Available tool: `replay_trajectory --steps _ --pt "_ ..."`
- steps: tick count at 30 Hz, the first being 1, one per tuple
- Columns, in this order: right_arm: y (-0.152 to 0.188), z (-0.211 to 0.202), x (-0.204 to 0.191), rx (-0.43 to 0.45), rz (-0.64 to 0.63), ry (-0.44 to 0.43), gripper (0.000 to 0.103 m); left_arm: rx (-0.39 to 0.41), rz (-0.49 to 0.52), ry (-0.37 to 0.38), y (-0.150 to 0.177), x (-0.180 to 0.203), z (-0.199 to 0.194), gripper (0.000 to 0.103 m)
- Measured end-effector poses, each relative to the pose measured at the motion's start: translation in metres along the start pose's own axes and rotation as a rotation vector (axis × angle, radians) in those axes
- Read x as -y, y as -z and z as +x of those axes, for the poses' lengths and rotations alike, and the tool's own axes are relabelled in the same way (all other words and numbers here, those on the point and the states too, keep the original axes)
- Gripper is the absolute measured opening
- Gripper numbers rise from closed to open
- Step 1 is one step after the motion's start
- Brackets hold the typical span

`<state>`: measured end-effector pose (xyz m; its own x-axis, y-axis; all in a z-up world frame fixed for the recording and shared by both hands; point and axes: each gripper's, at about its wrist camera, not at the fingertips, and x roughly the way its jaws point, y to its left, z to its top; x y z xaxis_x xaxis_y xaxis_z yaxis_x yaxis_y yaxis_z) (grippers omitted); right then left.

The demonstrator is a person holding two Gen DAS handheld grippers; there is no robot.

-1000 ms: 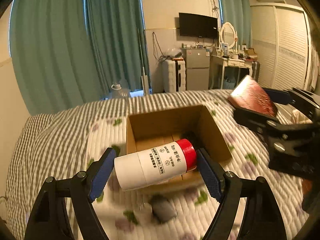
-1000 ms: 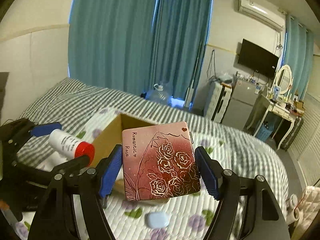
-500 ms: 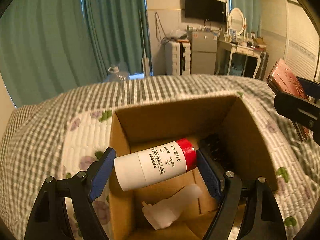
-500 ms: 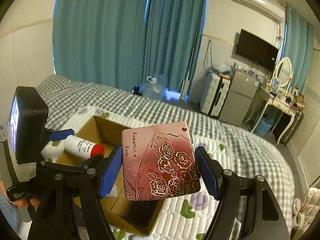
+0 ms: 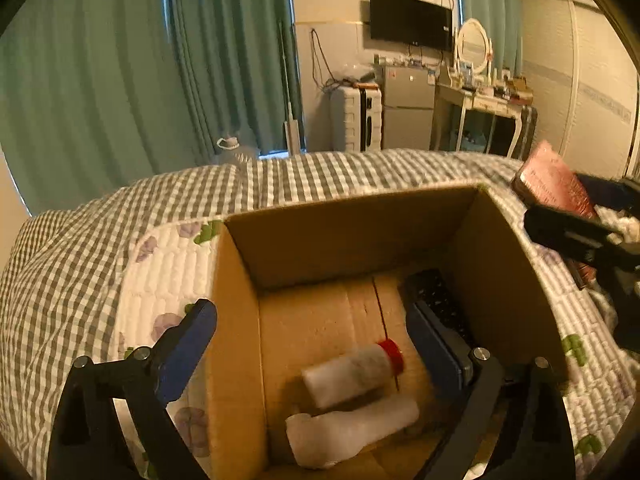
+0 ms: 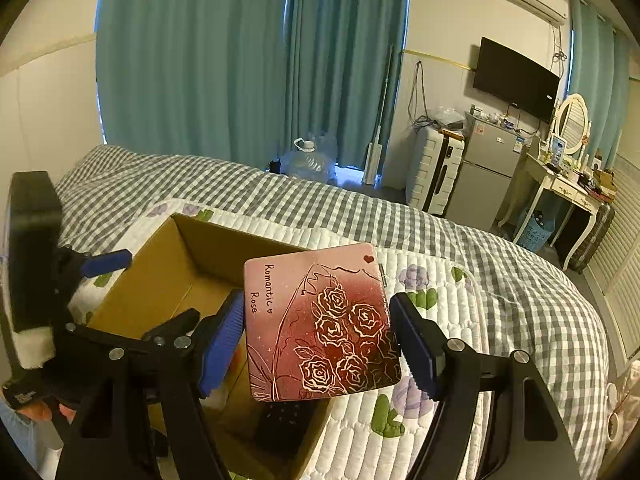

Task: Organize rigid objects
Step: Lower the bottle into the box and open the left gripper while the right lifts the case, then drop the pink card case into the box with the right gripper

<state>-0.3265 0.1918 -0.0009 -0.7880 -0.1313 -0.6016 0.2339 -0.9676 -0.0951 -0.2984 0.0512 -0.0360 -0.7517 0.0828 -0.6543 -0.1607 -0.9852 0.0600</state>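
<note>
The left gripper [image 5: 312,344] now hangs over the cardboard box [image 5: 348,240], jaws opening, no longer clamping the red-capped white bottle [image 5: 356,372], which lies blurred on the box floor beside a white plastic piece [image 5: 348,428]. The right gripper [image 6: 316,340], carrying the rose-printed case [image 6: 320,320], sits closer over the box's near corner.
</note>
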Motion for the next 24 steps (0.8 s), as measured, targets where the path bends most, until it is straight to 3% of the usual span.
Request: replay_trajectory --steps 6,17,24 --pt "-0.002 0.006 -0.013 -0.027 -0.006 -0.008 0.073 0.035 -0.024 -0.034 -0.003 -0.023 -0.033 0.100" --pt "0.011 0.080 -0.041 -0.155 0.055 -0.015 0.074 0.057 -0.120 -0.066 0.007 -0.079 -0.042 0.100" --pt "0.013 0.066 -0.040 -0.125 0.057 -0.004 0.083 0.048 -0.129 -0.071 0.017 -0.083 -0.048 0.103"
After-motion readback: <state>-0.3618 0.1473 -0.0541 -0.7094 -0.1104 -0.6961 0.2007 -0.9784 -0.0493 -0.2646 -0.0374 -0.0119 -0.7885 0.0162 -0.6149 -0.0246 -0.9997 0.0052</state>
